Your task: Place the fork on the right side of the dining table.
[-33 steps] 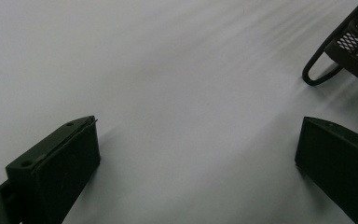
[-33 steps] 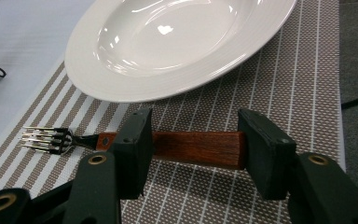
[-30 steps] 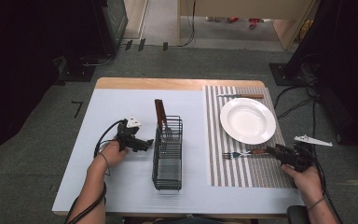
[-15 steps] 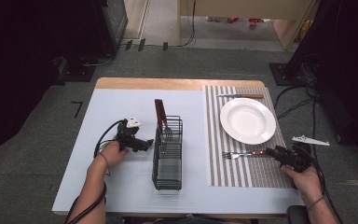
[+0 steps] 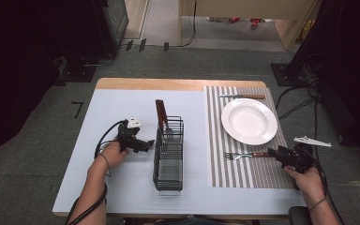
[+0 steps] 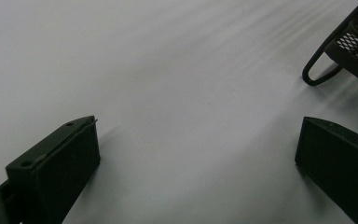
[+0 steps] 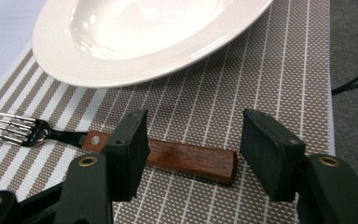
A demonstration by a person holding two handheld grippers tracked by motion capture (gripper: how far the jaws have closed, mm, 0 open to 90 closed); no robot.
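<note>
Between the right gripper's (image 7: 191,149) parted, just-widened jaws lies one wooden-handled, steel-tined fork (image 7: 121,149), unheld; the left gripper (image 6: 198,154) gapes empty.

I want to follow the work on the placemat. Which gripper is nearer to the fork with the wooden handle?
Right. The right gripper has its open jaws on either side of the fork handle. The left gripper rests beyond the black wire caddy, far from the fork.

Even overhead light keeps the table (image 5: 122,108) bright, while the room from nine to twelve o'clock sinks into black. The plate (image 7: 135,32) shows soft glare. The left gripper view is hazy, with faint shadows under its jaws.
</note>
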